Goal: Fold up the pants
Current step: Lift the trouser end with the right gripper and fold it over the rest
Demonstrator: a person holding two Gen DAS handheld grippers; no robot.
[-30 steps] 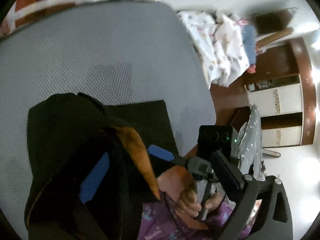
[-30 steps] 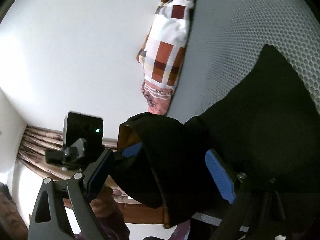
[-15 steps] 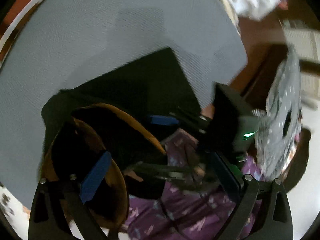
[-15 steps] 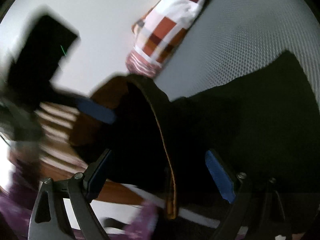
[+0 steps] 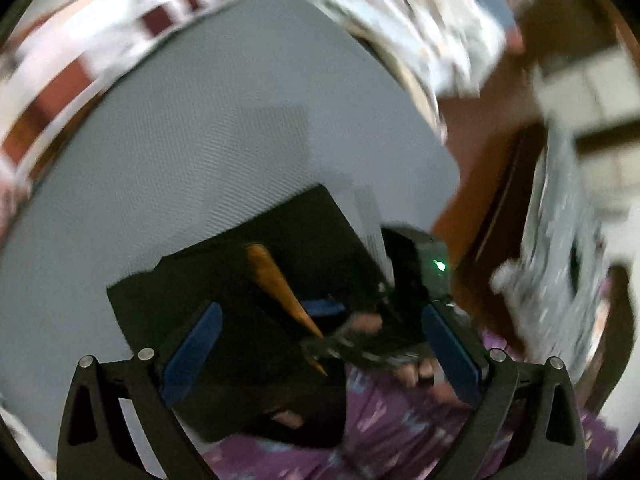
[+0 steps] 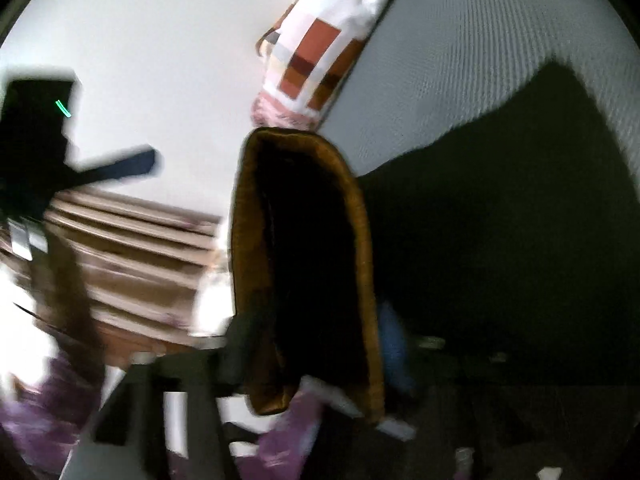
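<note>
1. The black pants (image 5: 240,300) lie on the grey mat (image 5: 200,152), at the mat's near edge in the left wrist view; a brown lining edge (image 5: 280,284) shows along a raised fold.
2. In the right wrist view the pants (image 6: 500,220) spread dark over the mat (image 6: 480,40), and a brown-rimmed opening (image 6: 304,264) of the pants stands up from the mat's edge.
3. The left gripper (image 5: 320,344) hangs above the pants with its jaws wide; nothing is pressed between its blue pads (image 5: 192,348), and the cloth lies below them.
4. The right gripper (image 6: 312,344) has the brown-rimmed opening between its fingers. Its jaws have just been closing, but blur hides whether the pads press the cloth, so I cannot tell its grip.
5. In the left wrist view the right gripper (image 5: 400,280) sits at the pants' right edge, a green light on its body.
6. A checked pillow (image 5: 80,72) lies along the mat's far edge.
7. Purple patterned cloth (image 5: 400,432) shows just below the pants.
</note>
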